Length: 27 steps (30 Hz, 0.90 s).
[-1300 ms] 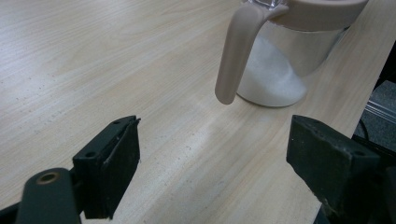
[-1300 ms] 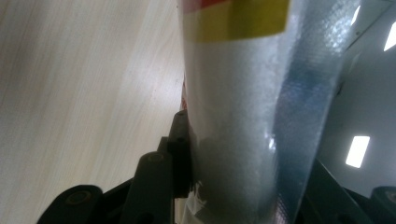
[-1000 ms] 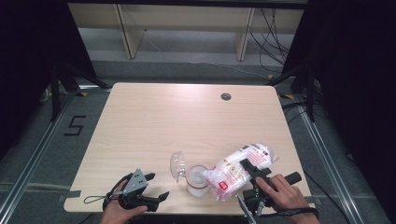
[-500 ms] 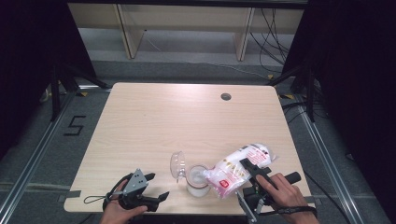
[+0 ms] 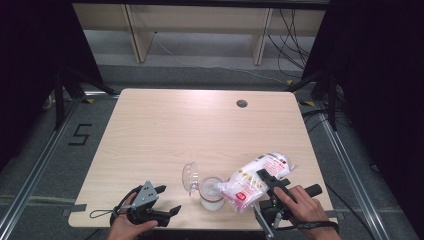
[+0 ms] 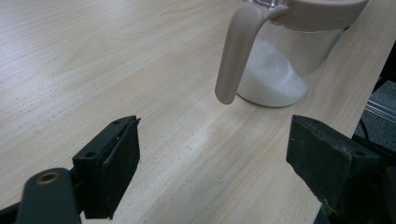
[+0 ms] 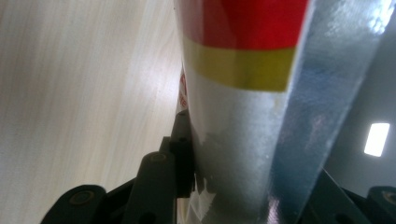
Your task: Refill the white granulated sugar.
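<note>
A clear jar (image 5: 212, 195) with a beige rim stands near the table's front edge, part full of white grains, its clear lid (image 5: 189, 176) flipped up on the left. A white, red and yellow bag (image 5: 255, 181) lies tilted with its lower end over the jar's mouth. My right gripper (image 5: 266, 180) is shut on that bag from the right, and the bag (image 7: 243, 93) presses against its pads (image 7: 184, 149). My left gripper (image 5: 169, 199) rests open at the front left, empty. Ahead of its jaws stands the jar (image 6: 285, 70) with its beige handle (image 6: 236, 51).
The light wooden table (image 5: 200, 130) has a round cable hole (image 5: 242, 103) at the back right. Its front edge runs just below both hands. Beyond the far edge are shelf legs and cables on the floor.
</note>
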Available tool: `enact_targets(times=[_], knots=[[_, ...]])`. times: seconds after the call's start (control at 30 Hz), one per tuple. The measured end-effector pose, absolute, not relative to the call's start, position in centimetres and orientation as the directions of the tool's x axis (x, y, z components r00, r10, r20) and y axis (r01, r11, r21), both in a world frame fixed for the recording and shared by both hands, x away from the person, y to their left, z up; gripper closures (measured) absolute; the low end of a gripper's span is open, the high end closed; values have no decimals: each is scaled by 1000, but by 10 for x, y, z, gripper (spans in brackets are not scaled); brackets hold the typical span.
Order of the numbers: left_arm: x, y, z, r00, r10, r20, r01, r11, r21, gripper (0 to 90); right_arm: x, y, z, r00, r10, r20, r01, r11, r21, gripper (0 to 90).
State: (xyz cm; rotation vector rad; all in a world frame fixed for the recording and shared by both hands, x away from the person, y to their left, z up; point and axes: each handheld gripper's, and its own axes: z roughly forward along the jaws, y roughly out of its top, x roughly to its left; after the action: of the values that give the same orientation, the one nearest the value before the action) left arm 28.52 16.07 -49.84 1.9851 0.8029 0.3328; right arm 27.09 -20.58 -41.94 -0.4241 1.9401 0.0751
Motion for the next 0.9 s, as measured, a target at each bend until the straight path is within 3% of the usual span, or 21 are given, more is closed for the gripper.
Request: enact_targets(times=[0.17,0.2,0.43,0.9], knots=[[286,160,-499,750,655,-88,402,-345,848,171,268,-204,-419,-277,-271,-922,-306,934,-182,691],[286,160,-499,749,656,-89,403,-345,848,170,269,-202,-415,-269,-333,-904,-317,917,-243,691],[285,160,-499,749,656,-88,403,-345,848,171,267,-199,-413,-204,-361,-910,-325,902,-284,694],[286,160,-499,750,656,-90,403,-345,848,170,267,-201,-414,-235,-314,-920,-308,922,-236,697]])
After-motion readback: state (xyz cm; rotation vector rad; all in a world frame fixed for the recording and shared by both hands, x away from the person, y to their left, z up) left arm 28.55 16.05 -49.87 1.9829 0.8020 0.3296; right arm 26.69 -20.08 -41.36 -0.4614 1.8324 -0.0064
